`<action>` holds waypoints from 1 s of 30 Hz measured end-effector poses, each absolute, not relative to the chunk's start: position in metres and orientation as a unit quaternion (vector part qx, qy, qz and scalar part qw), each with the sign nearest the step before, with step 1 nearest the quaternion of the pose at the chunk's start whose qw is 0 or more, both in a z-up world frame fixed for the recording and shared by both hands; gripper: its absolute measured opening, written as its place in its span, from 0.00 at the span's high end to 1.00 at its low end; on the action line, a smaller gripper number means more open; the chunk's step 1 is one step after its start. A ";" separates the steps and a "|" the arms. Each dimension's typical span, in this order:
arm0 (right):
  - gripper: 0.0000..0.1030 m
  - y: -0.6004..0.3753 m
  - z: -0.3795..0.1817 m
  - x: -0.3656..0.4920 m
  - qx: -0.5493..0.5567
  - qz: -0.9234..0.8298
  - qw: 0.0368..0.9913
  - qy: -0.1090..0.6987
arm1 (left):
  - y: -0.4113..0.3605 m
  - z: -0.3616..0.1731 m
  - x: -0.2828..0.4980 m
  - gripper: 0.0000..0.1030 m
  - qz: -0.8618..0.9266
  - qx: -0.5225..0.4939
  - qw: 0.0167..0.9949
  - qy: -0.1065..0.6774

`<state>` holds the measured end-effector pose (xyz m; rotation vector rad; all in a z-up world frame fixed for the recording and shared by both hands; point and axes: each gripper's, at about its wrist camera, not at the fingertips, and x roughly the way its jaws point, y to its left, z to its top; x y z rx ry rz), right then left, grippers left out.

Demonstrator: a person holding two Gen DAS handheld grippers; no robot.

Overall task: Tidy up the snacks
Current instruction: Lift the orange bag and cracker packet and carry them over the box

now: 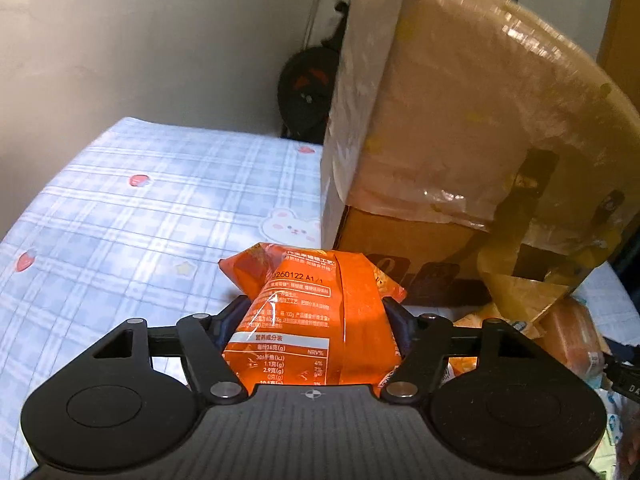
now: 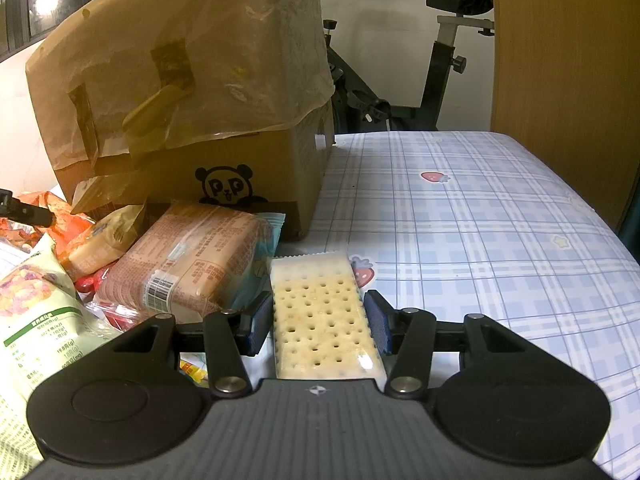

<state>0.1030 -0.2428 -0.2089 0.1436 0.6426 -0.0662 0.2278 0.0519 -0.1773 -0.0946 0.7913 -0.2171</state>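
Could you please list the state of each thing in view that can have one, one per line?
Left gripper: closed on the orange foil snack packet.
Orange foil snack packet: gripped, upright between the pads.
Right gripper: closed on the clear-wrapped cracker pack.
Clear-wrapped cracker pack: sealed, gripped lengthwise.
Brown cardboard box: standing, draped in translucent plastic.
Brown-wrapped bread packet: sealed, lying in the pile.

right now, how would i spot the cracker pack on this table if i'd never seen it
Find the big cardboard box with the panda face, standing on the blue plaid tablecloth. In front of it and a little to its right, the cracker pack lies between the pads of the right claw. It is the only clear wrapper: pale, hole-dotted crackers show through, unlike the brown printed pack to its left.
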 end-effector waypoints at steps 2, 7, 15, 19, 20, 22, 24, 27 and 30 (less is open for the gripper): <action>0.49 -0.243 -0.209 0.103 0.074 -0.032 0.946 0.315 | 0.055 -0.173 0.217 0.30 -0.103 -0.056 0.920 0.373; 0.49 -0.247 -0.209 0.102 0.088 -0.028 0.946 0.311 | 0.065 -0.161 0.191 0.30 -0.087 -0.082 0.926 0.358; 0.49 -0.246 -0.209 0.102 0.091 -0.027 0.946 0.309 | 0.073 -0.150 0.167 0.30 -0.075 -0.100 0.930 0.345; 0.50 -0.249 -0.208 0.100 0.100 -0.024 0.946 0.306 | 0.074 -0.142 0.162 0.30 -0.080 -0.102 0.934 0.332; 0.50 -0.249 -0.207 0.099 0.104 -0.024 0.946 0.305 | 0.074 -0.139 0.161 0.30 -0.082 -0.101 0.936 0.327; 0.50 -0.249 -0.204 0.097 0.103 -0.026 0.947 0.303 | 0.075 -0.129 0.157 0.30 -0.085 -0.101 0.940 0.315; 0.50 -0.251 -0.198 0.092 0.104 -0.033 0.951 0.291 | 0.076 -0.120 0.156 0.30 -0.087 -0.105 0.943 0.304; 0.50 -0.258 -0.188 0.084 0.121 -0.044 0.953 0.276 | 0.079 -0.108 0.154 0.30 -0.093 -0.113 0.946 0.288; 0.51 -0.264 -0.172 0.077 0.126 -0.055 0.956 0.260 | 0.077 -0.095 0.152 0.30 -0.102 -0.114 0.950 0.272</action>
